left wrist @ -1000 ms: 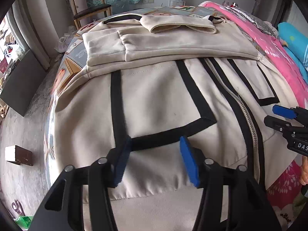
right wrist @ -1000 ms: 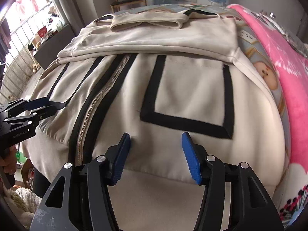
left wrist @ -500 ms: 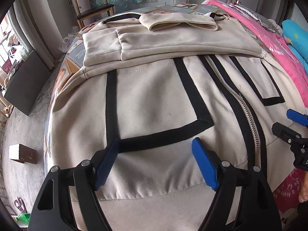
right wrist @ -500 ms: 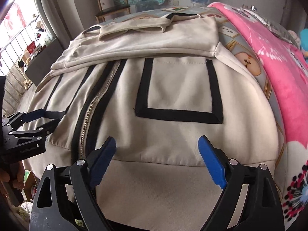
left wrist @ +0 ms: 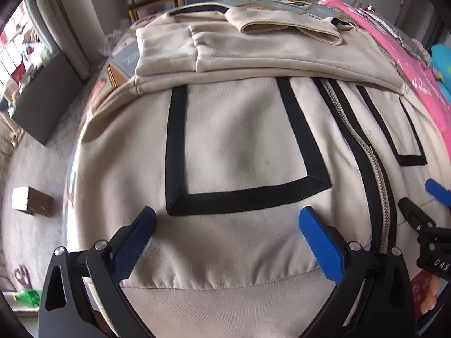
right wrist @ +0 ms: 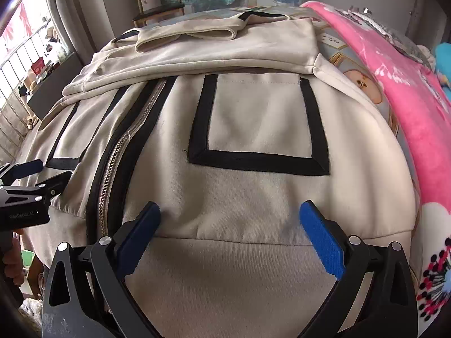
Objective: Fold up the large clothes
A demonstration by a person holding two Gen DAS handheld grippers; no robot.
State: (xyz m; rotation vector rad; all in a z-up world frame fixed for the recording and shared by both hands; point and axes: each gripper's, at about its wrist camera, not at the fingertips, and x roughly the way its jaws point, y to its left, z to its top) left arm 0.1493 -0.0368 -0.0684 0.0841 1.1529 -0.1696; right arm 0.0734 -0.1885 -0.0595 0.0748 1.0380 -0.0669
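**Left wrist view: hem dead ahead, both grippers spread over it**

Cream jacket (left wrist: 239, 140) flat on bed, hem running crosswise just under left gripper (left wrist: 225, 222) and right gripper (right wrist: 229, 217); both opening, wider than a second ago (nothing pinched, cloth merely below), zipper (left wrist: 363, 152) lying between them

The folded sleeves (left wrist: 239, 53) cover the top of the cream jacket (left wrist: 242, 140), so the zipper (left wrist: 363, 152) runs out of sight under them. The jacket's hem drops past the bottom edge behind the gripper bodies. Left of the jacket, shelf clutter (right wrist: 42, 64) by the window is too small to make out.
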